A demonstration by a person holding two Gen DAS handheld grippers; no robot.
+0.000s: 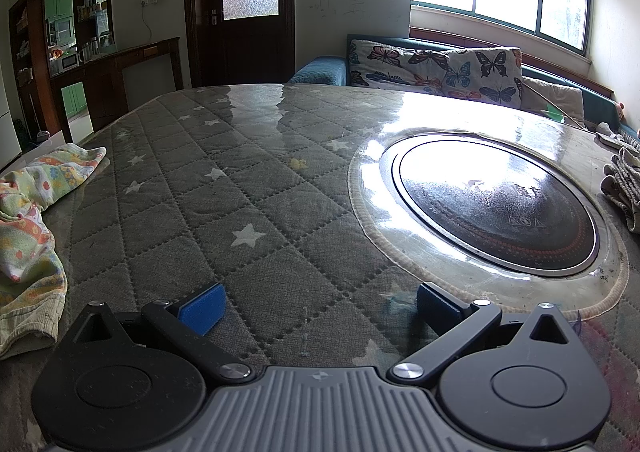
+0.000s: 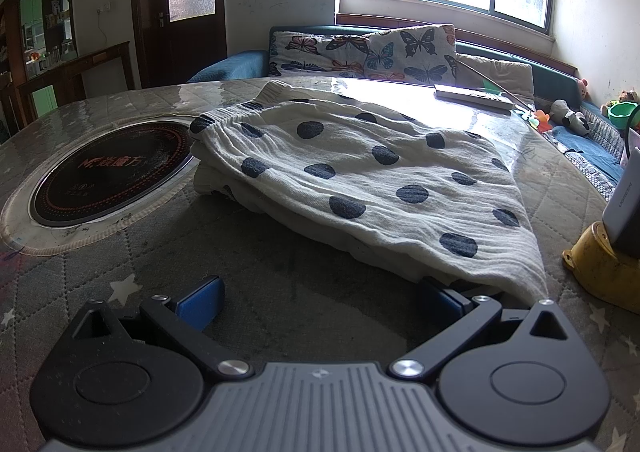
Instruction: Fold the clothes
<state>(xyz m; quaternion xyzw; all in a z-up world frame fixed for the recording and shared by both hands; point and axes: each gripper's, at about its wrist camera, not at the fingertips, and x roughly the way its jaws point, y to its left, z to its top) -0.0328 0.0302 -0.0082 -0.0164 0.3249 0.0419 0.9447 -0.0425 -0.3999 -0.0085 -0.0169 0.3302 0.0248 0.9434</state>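
A white garment with dark polka dots [image 2: 360, 176] lies folded on the quilted grey table cover [image 2: 280, 292], right of the round cooktop [image 2: 108, 172]. My right gripper [image 2: 320, 300] is open just in front of it; the garment's near corner drapes over the right finger [image 2: 444, 298]. A pastel patterned garment [image 1: 32, 220] lies crumpled at the table's left edge in the left wrist view. My left gripper [image 1: 320, 306] is open and empty over the table cover [image 1: 224, 212], right of that garment. The polka dot garment's edge [image 1: 624, 180] shows at far right.
The glass cooktop [image 1: 496, 208] is set into the table. A yellow holder [image 2: 604, 268] with a white box [image 2: 624, 204] stands at the right edge. A flat white box [image 2: 472, 96] lies at the far side. A sofa with butterfly cushions [image 2: 360, 52] stands behind.
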